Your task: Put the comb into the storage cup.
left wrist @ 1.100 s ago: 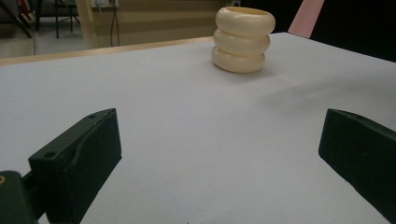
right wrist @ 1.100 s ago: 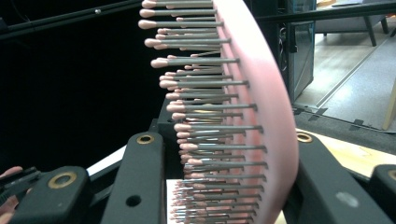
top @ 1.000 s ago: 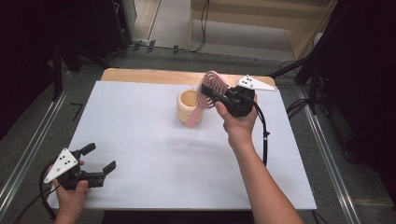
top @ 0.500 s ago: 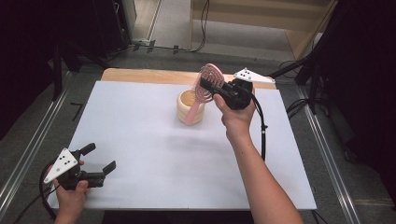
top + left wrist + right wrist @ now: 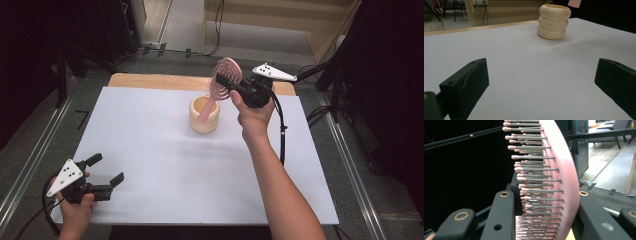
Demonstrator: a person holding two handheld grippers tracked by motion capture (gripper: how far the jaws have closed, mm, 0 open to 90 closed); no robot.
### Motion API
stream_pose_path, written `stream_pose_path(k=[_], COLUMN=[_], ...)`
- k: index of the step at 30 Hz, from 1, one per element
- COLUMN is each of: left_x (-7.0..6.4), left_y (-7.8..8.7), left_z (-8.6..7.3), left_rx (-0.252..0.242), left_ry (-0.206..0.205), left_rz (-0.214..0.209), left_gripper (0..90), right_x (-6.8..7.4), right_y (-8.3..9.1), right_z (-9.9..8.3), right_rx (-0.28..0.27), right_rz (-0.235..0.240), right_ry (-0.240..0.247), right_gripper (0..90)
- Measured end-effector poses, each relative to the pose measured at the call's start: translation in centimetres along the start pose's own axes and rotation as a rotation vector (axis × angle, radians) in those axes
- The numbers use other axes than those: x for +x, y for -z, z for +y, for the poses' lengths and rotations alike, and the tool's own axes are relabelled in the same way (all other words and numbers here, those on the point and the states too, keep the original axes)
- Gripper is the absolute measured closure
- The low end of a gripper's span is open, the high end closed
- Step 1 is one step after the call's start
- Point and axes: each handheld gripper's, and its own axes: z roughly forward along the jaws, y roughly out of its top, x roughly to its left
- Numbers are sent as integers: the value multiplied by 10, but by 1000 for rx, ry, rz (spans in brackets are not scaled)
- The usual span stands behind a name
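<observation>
Our right gripper (image 5: 231, 86), clamped on the pink hairbrush (image 5: 220, 85), tilts its handle down-left into the cream cup (image 5: 205, 120); our left gripper (image 5: 102, 172) rests wide open, far off.

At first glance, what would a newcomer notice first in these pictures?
The pink hairbrush stands out: the right gripper clamps its head above the far middle of the white table, the handle dipping into a cream ribbed cup. Near the front left corner, the left gripper rests open, holding nothing.
</observation>
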Motion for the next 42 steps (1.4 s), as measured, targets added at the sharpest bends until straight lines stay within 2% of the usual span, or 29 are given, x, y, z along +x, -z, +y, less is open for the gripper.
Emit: stream_pose_path(k=[20,32,42], left_x=[0,-1,-1], left_y=[0,0,0], left_z=[0,0,0], left_rx=[-3,-2,-1], left_ry=[0,-2,-3], left_rz=[-3,-7,-6], left_gripper=[0,0,0], right_x=[-11,-28,-33], right_y=[-15,-23,-28], right_z=[10,6,-1], right_rx=[-20,-19,-5], right_rz=[-33,-70,-81], right_ry=[-9,-20,-9], right_gripper=[648,647,647])
